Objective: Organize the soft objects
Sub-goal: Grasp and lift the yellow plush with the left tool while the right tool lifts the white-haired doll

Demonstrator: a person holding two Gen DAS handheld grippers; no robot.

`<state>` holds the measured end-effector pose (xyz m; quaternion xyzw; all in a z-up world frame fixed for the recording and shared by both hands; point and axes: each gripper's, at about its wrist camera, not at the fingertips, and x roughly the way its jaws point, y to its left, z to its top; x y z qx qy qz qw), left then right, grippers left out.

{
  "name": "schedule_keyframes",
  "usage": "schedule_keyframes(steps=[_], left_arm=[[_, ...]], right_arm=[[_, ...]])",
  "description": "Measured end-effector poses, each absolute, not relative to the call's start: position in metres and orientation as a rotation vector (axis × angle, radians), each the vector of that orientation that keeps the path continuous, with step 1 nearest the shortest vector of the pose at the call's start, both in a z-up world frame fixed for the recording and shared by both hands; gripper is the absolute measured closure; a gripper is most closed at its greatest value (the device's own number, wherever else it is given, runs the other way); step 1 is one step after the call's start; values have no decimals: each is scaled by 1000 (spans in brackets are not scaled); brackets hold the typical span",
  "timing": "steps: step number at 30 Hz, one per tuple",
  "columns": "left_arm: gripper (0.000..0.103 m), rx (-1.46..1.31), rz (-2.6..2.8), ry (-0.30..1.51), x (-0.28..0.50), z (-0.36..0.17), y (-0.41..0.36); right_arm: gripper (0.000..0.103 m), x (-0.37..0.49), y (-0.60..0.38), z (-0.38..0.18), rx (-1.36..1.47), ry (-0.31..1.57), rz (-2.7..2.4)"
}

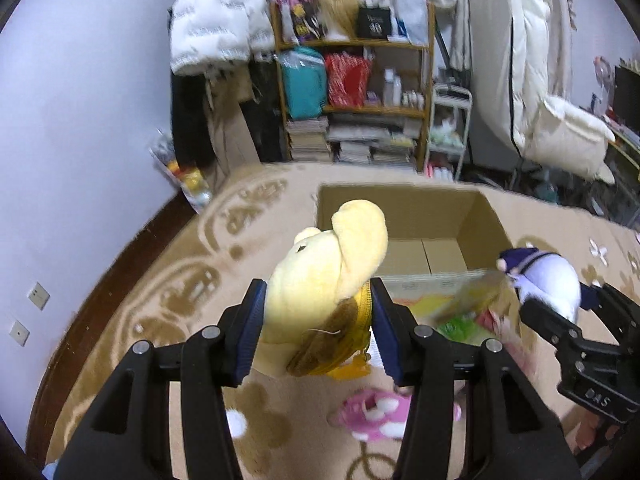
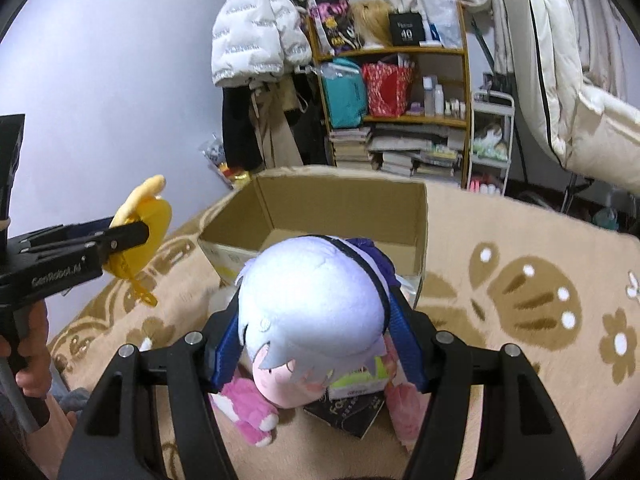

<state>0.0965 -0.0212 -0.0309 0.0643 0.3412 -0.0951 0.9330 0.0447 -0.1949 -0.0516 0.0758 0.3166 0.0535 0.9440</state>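
The cardboard box (image 2: 320,208) stands open-topped ahead, its floor apparently bare, so entry from above is free. A pink plush (image 2: 248,408) and a dark flat packet (image 2: 348,412) clutter the near rug (image 2: 520,380). To the right, the rug lies open.

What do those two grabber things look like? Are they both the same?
Yes, they match. The left gripper and right gripper are both black, with angular linkage bars joined by round silver pins. Each finger ends in a blue pad. Seen from the right wrist camera, the left one's side carries small white lettering. No sleeve can be made out, only a bare hand on the handle.
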Motion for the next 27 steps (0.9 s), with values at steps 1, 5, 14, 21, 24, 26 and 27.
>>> schedule_keyframes(steps=[1, 5, 14, 21, 24, 26, 27], left_arm=[[54, 131, -185, 683, 97, -28, -20], [53, 129, -167, 628, 100, -19, -19], [53, 127, -180, 553, 116, -12, -31], [53, 139, -180, 549, 135, -22, -36], [53, 138, -179, 553, 147, -26, -39], [53, 126, -180, 572, 155, -31, -39], [53, 123, -183, 578, 157, -33, -40]], right_arm=[[34, 45, -194, -48, 149, 638, 111], [34, 54, -194, -37, 133, 610, 115], [34, 89, -206, -40, 124, 611, 87], [34, 112, -216, -48, 126, 610, 40], [34, 120, -217, -50, 119, 615, 37], [34, 124, -215, -52, 112, 616, 37], [34, 125, -216, -52, 111, 615, 38]])
